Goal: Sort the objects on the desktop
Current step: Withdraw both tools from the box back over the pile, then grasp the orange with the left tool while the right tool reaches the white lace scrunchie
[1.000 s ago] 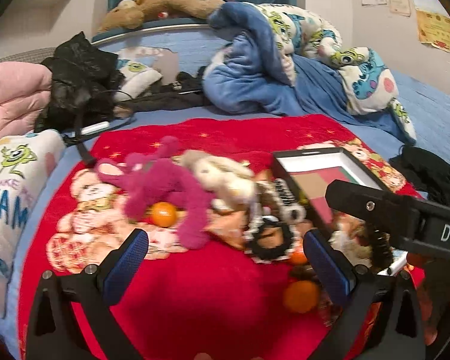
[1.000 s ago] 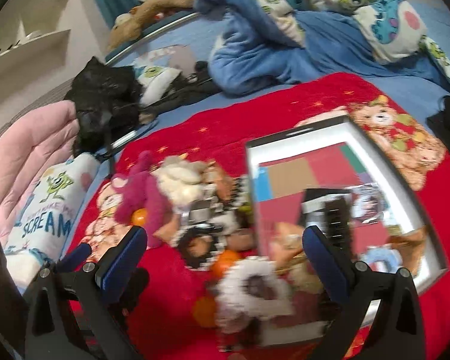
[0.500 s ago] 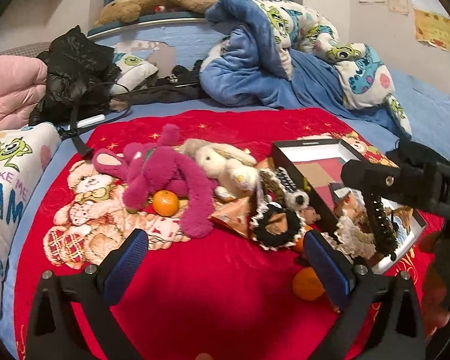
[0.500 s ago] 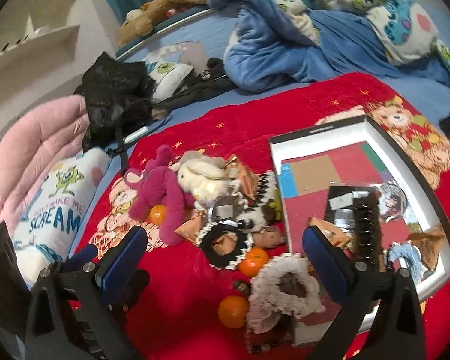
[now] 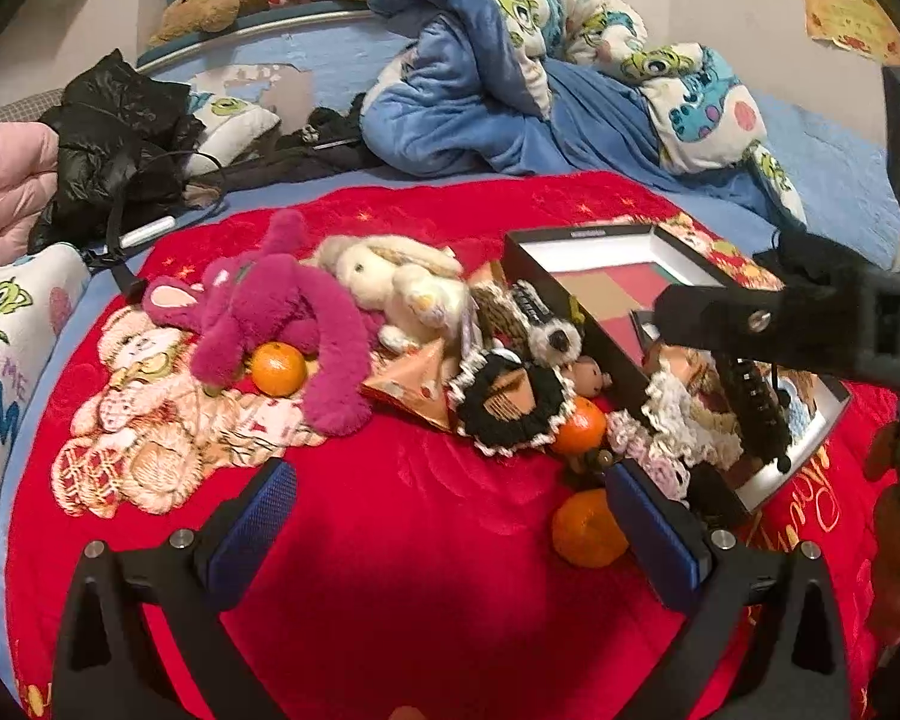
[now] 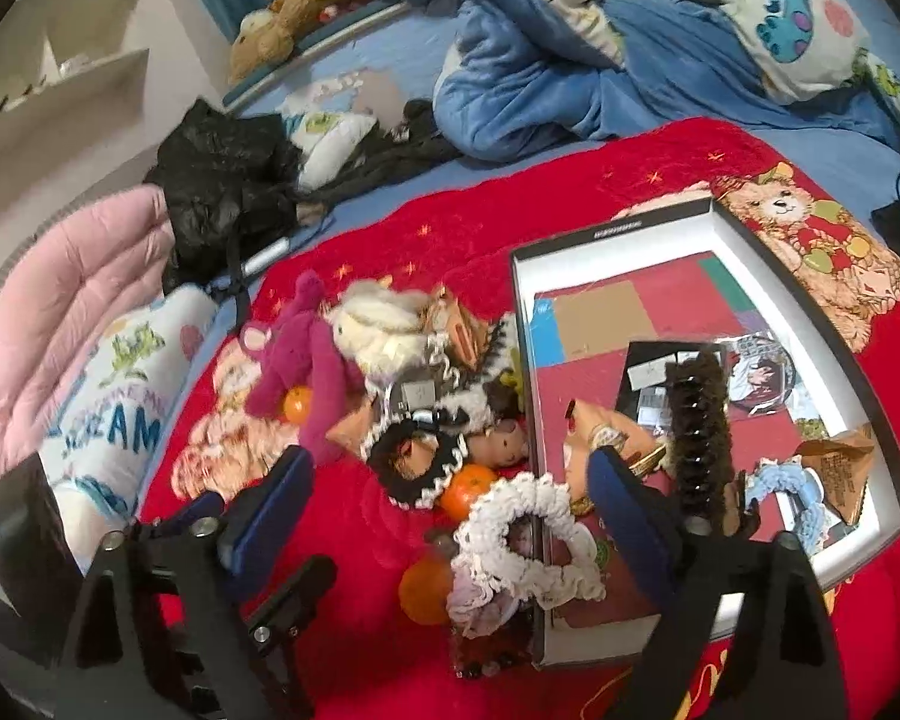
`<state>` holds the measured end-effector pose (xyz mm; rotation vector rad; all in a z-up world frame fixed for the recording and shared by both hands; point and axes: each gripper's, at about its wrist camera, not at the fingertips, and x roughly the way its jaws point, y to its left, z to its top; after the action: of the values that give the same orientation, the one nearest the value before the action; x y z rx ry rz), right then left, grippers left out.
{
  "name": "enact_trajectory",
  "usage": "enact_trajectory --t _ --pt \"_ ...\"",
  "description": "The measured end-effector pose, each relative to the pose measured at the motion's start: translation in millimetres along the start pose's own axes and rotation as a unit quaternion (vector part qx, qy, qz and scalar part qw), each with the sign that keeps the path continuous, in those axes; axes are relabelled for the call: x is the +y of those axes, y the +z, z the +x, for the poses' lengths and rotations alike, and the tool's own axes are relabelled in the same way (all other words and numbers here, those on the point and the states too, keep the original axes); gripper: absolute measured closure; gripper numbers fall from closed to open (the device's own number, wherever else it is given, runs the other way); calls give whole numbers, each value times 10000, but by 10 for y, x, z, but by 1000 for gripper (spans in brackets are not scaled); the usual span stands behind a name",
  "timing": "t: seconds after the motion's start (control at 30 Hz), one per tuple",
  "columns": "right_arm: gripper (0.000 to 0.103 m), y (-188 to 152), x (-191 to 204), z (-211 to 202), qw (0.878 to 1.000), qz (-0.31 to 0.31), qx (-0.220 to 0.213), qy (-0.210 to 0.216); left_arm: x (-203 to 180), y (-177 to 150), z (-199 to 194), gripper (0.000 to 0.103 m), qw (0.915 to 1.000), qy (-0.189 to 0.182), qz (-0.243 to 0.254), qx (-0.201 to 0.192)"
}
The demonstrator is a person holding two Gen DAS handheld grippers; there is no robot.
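A pile of small things lies on a red blanket (image 5: pixel 426 516): a magenta plush (image 5: pixel 282 312), a cream bunny plush (image 5: pixel 390 282), a black scrunchie (image 5: pixel 510 402), a white scrunchie (image 6: pixel 528 546) and three oranges (image 5: pixel 279 367) (image 5: pixel 579 426) (image 5: pixel 585 531). A black-rimmed white box (image 6: pixel 678 228) at the right holds a black hair claw (image 6: pixel 696 414), a blue scrunchie and packets. My left gripper (image 5: pixel 450 534) is open and empty above bare blanket before the pile. My right gripper (image 6: pixel 450 510) is open and empty above the white scrunchie and the box's near corner.
A crumpled blue blanket (image 5: pixel 498 84), a black jacket (image 5: pixel 114 132), a pink quilt (image 6: pixel 60 300) and a printed pillow (image 5: pixel 0 336) ring the red blanket. The right gripper's black body (image 5: pixel 810 318) crosses over the box in the left wrist view.
Both grippers have pulled back and up from the pile, so more of the blanket and box shows. The right gripper moved off the box. Both stay open.
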<state>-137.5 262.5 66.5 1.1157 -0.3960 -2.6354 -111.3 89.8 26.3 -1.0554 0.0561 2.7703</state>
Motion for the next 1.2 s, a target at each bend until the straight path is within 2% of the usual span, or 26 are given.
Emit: enact_trajectory --t 0.07,0.23,0.6,0.63,0.77,0.9,0.97,1.13,1.2 --pt "21 -30 11 51 9998 -108 139 -59 -52 -31 54 0 10000 -10 63 66" --pt "28 -90 -16 104 9990 -255 349 -141 -174 -91 140 0 9996 -89 225 171" --pt "31 -128 -44 167 9977 -277 613 -30 -262 -176 372 0 9986 -126 329 382" --pt "31 -132 -34 170 9976 -288 631 0 -262 -172 387 0 9987 -134 314 389" --pt "43 -210 -18 166 9965 -261 762 199 -273 -178 430 0 9984 -217 313 417" --pt "43 -391 -82 102 9943 42 817 685 -270 -212 416 0 9984 -259 288 419" --pt "43 -433 -47 58 9950 -57 810 577 -245 -221 421 0 9983 -317 236 432" --pt "43 -510 -31 7 9930 72 832 831 -217 -240 455 0 9974 -465 141 526" --pt "45 -540 -50 67 9929 135 917 746 -227 -244 471 0 9970 -501 161 563"
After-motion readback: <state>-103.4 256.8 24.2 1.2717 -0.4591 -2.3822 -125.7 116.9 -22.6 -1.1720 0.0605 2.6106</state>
